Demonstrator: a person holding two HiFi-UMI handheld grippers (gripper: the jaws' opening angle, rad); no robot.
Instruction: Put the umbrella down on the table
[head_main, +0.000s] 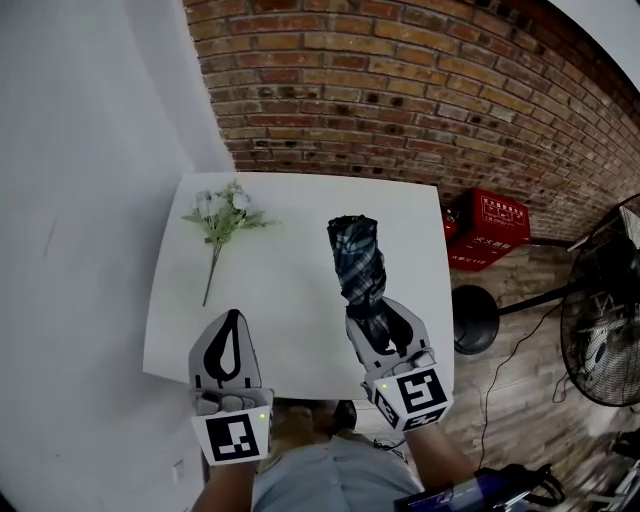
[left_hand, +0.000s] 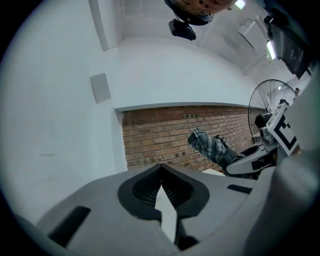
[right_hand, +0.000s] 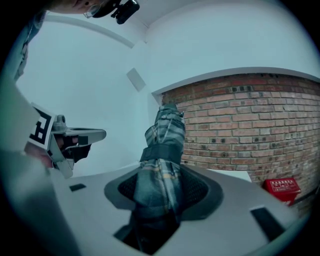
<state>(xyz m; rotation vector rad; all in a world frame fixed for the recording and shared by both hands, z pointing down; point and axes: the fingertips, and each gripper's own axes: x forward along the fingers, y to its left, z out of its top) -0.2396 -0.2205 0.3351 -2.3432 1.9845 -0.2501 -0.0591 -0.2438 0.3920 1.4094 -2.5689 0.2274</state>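
Note:
A folded plaid umbrella (head_main: 357, 258) juts forward over the right half of the white table (head_main: 290, 300), with my right gripper (head_main: 383, 322) shut on its lower end. In the right gripper view the umbrella (right_hand: 162, 160) fills the space between the jaws and leans up toward the brick wall, a dark strap around its middle. My left gripper (head_main: 230, 340) hovers over the table's near left part, its jaws closed tip to tip with nothing in them. In the left gripper view the umbrella (left_hand: 210, 147) shows to the right, held in the right gripper.
A sprig of white artificial flowers (head_main: 222, 222) lies at the table's far left. Behind the table runs a brick wall, with a white wall on the left. A red crate (head_main: 487, 228), a black stool (head_main: 475, 318) and a floor fan (head_main: 605, 320) stand on the floor to the right.

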